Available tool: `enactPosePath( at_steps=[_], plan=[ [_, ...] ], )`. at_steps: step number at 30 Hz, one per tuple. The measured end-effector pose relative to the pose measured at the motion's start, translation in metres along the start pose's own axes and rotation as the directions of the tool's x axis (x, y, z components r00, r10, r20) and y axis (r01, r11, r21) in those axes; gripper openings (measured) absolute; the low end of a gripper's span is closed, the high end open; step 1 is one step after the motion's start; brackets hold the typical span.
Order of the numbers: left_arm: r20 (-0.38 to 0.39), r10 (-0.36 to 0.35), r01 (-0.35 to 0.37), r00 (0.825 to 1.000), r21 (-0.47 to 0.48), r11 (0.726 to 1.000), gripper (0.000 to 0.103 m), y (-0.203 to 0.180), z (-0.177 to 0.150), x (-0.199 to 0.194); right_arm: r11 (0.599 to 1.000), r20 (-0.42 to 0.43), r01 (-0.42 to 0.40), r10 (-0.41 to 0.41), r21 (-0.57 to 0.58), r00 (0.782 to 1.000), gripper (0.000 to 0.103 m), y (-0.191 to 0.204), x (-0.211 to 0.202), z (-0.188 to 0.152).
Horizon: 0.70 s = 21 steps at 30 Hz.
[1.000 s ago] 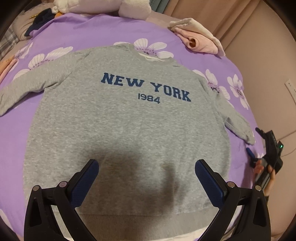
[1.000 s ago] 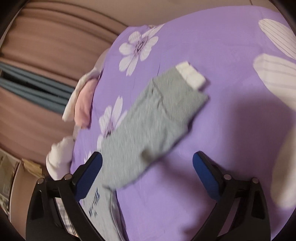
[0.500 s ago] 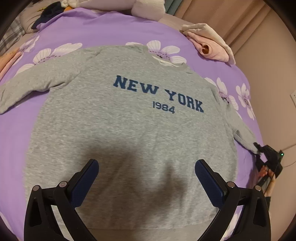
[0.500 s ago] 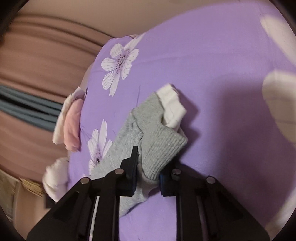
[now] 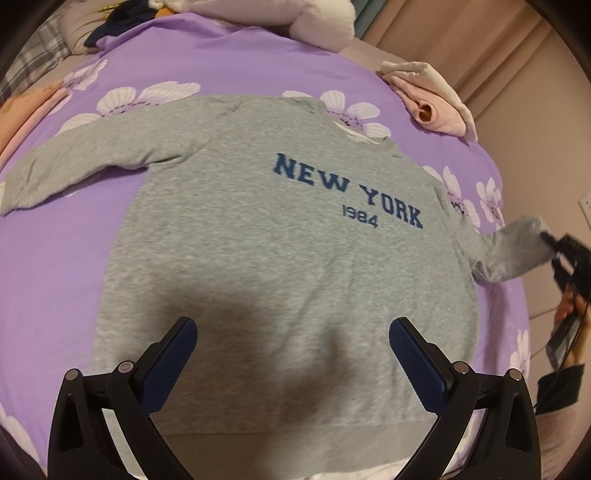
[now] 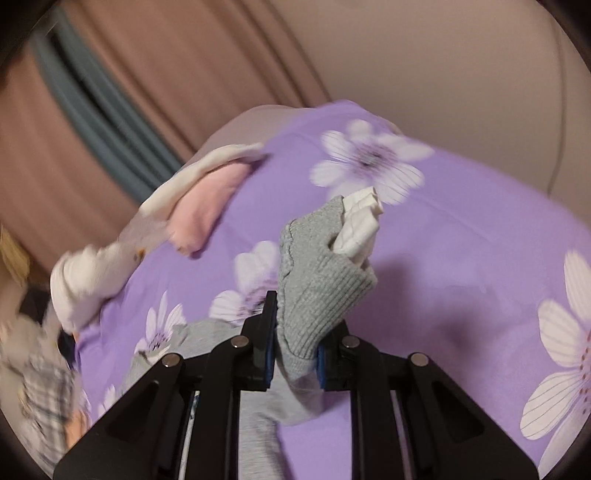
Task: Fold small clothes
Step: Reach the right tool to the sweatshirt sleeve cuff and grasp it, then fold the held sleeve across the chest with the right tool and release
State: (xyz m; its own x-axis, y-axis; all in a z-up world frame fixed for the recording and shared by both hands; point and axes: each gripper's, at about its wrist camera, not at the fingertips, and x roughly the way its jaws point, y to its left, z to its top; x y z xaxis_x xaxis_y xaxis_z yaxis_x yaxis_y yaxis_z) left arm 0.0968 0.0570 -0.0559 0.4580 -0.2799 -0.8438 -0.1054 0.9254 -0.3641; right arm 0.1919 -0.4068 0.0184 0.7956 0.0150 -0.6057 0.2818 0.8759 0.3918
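Note:
A grey "NEW YORK 1984" sweatshirt (image 5: 280, 251) lies front up on the purple flowered bedspread (image 5: 55, 266). Its left sleeve (image 5: 92, 162) is spread out flat. My left gripper (image 5: 293, 354) is open and empty, above the sweatshirt's lower part near the hem. My right gripper (image 6: 295, 350) is shut on the ribbed cuff of the right sleeve (image 6: 317, 280), which has a white inner cuff (image 6: 358, 225), and holds it lifted off the bed. In the left wrist view the right gripper (image 5: 565, 254) shows at the far right, with the sleeve (image 5: 517, 247) stretched up to it.
A pink and cream garment (image 5: 432, 99) lies crumpled at the bed's far right corner; it also shows in the right wrist view (image 6: 207, 199). Pale plush items (image 5: 273, 18) and dark clothing (image 5: 118, 22) lie at the head of the bed. Curtains (image 6: 147, 92) hang behind.
My right gripper closed on the right sleeve's cuff and lifted it off the bed. My left gripper shifted left over the sweatshirt and stayed open.

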Motion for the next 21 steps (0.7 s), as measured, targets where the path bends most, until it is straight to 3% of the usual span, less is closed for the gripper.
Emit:
enactPosePath(
  at_steps=[4,8,16,21],
  plan=[
    [0.01,-0.004,0.004,1.0,-0.033,0.999,0.103,0.021,-0.001,-0.009,0.98,-0.004,0.014,-0.015,-0.198,1.0,0.017,0.072,0.005,-0.009],
    [0.023,0.002,0.0,1.0,-0.069,0.998,0.103,0.043,-0.001,-0.015,0.915,-0.01,0.031,-0.038,-0.402,0.999,0.017,0.139,0.019,-0.039],
    [0.023,0.031,-0.027,0.999,-0.124,0.992,0.103,0.077,0.002,-0.017,0.74,-0.071,0.013,-0.083,-0.673,0.994,0.017,0.223,0.066,-0.126],
    [0.02,0.035,-0.032,0.999,-0.139,0.99,0.103,0.086,0.004,-0.015,0.593,-0.089,0.021,-0.156,-0.805,0.984,0.018,0.251,0.098,-0.183]
  ],
)
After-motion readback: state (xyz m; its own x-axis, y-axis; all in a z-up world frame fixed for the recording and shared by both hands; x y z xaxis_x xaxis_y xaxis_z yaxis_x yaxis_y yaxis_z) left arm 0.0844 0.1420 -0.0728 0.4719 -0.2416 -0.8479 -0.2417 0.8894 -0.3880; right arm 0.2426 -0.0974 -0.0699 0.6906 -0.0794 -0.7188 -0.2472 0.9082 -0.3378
